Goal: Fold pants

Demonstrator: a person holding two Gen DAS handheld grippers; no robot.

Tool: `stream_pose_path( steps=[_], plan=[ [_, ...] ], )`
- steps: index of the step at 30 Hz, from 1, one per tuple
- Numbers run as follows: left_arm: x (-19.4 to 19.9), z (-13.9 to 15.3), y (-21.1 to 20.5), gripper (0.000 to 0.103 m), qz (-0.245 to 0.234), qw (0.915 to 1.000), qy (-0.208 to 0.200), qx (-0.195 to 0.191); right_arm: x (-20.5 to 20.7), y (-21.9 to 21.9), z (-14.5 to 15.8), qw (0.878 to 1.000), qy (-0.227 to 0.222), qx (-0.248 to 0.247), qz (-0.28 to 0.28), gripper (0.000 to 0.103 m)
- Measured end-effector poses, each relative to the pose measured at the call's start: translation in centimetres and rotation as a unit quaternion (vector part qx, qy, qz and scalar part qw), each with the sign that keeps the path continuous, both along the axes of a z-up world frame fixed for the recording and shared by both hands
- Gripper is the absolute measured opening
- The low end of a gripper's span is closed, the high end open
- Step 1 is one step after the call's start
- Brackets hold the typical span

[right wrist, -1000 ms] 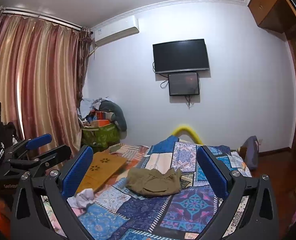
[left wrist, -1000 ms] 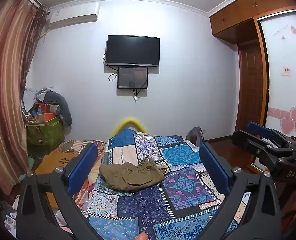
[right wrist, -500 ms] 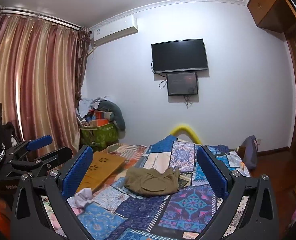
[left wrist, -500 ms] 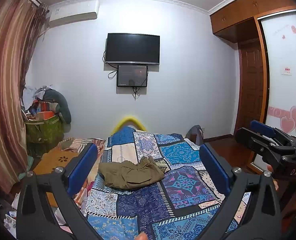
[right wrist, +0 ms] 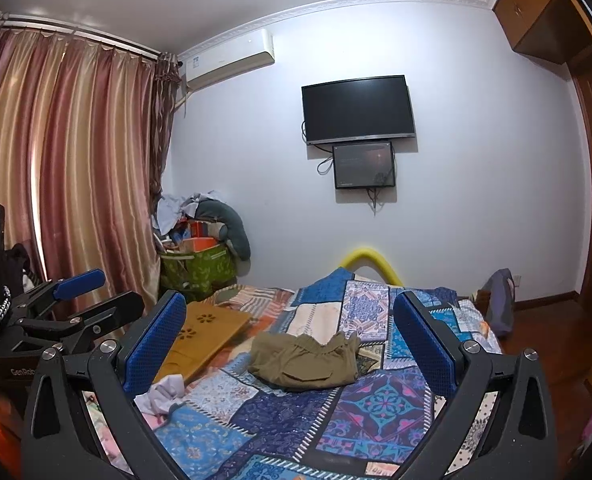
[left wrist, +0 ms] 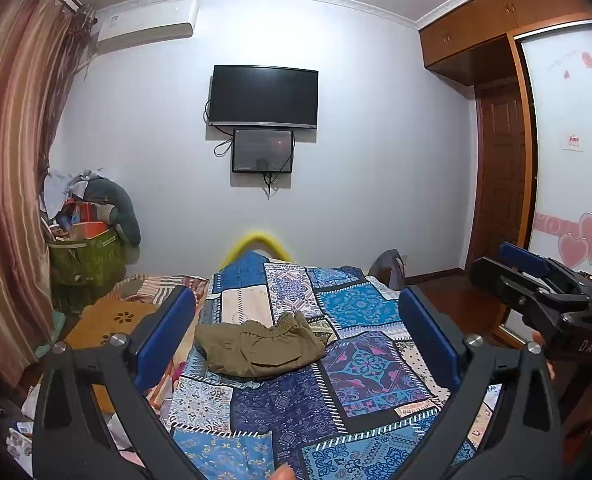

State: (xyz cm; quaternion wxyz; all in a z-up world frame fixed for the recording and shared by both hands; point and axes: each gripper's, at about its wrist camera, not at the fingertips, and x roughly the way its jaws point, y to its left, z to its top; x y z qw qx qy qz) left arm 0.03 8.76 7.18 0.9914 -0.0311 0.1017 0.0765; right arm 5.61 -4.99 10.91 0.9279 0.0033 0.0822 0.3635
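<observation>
Left hand-held gripper (left wrist: pixel 296 336): released, jaws spread wide, blue pads facing each other, nothing between them. It is held above the near end of the bed (left wrist: pixel 296 412), clear of the quilt. In its own view the pants lie past the fingertips, nearer the left pad.

Right hand-held gripper (right wrist: pixel 290 334): likewise released, jaws wide apart and empty, raised above the bed. Each unit shows at the edge of the other's view: the right one at the right margin of the left view, the left one at the left margin of the right view. They sit well apart.

Pants (left wrist: pixel 258 346): olive, bunched in a loose heap with the elastic waistband turned up toward the far side. They rest on the patchwork quilt around the middle of the bed, touching neither gripper. Not yet laid flat or folded.

Left of the pants: a wooden tray (right wrist: pixel 204 334) with flower-shaped cut-outs lies tilted on the bed edge; a white cloth (right wrist: pixel 164 392) sits crumpled just beside its near corner.

Beyond the bed: a yellow arch (right wrist: pixel 369 260) stands at the far end. A green bin (right wrist: pixel 196 268), heaped with items, stands in the corner by the curtain (right wrist: pixel 68 168). A TV (left wrist: pixel 263 95) is mounted on the far wall with a small screen (left wrist: pixel 262 151) just beneath it. A wardrobe (left wrist: pixel 495 28) occupies the right side.
</observation>
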Motion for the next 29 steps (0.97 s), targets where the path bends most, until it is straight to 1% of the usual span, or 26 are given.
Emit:
stream_pose_path(
  steps=[10, 29],
  plan=[
    [0.35, -0.43, 0.05, 0.103, -0.002, 1.0000, 0.006, -0.006, -0.07, -0.09, -0.09, 1.000, 0.002, 0.000, 0.000, 0.103],
    [0.31, -0.43, 0.26, 0.103, -0.002, 0.9999, 0.009, -0.006, 0.01, 0.00, -0.11, 1.000, 0.003, 0.000, 0.000, 0.103]
  ],
)
